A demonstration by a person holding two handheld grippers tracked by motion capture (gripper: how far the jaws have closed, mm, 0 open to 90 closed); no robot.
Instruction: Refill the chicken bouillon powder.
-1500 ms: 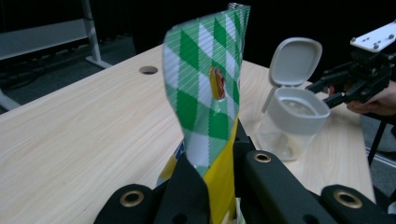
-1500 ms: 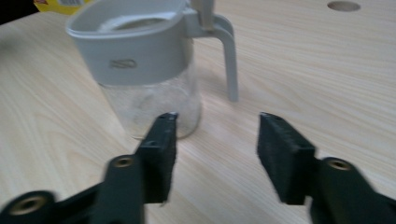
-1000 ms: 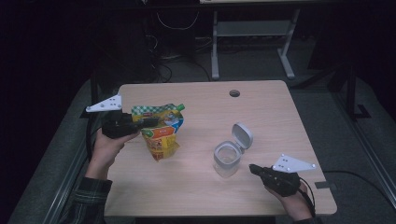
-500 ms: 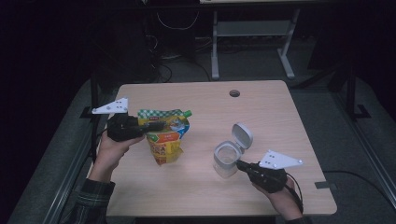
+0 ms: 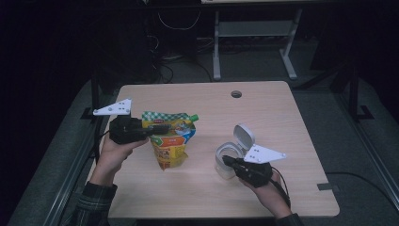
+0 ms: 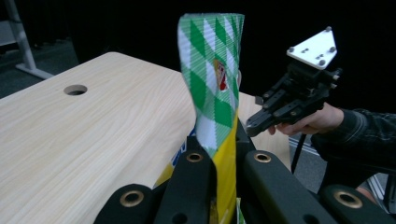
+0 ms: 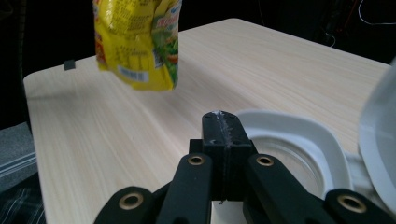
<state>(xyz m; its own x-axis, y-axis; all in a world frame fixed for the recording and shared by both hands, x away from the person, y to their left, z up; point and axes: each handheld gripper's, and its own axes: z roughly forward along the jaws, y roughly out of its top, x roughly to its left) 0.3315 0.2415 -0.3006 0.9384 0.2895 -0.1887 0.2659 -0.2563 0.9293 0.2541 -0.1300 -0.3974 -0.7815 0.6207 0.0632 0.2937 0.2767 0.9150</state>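
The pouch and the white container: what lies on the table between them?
Nothing. In the high view, bare table separates the pouch from the container; the right gripper view shows the same.

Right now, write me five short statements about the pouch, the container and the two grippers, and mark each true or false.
1. The left gripper is clamped on the pouch near its top edge. True.
2. The pouch lies flat on the table. False: it hangs in the air from the left gripper.
3. The container has its hinged lid open. True.
4. The right gripper holds the container's lid. False: its jaws are shut together on nothing, at the container's rim.
5. The pouch is blue and white. False: mostly yellow, with a green-checked top.
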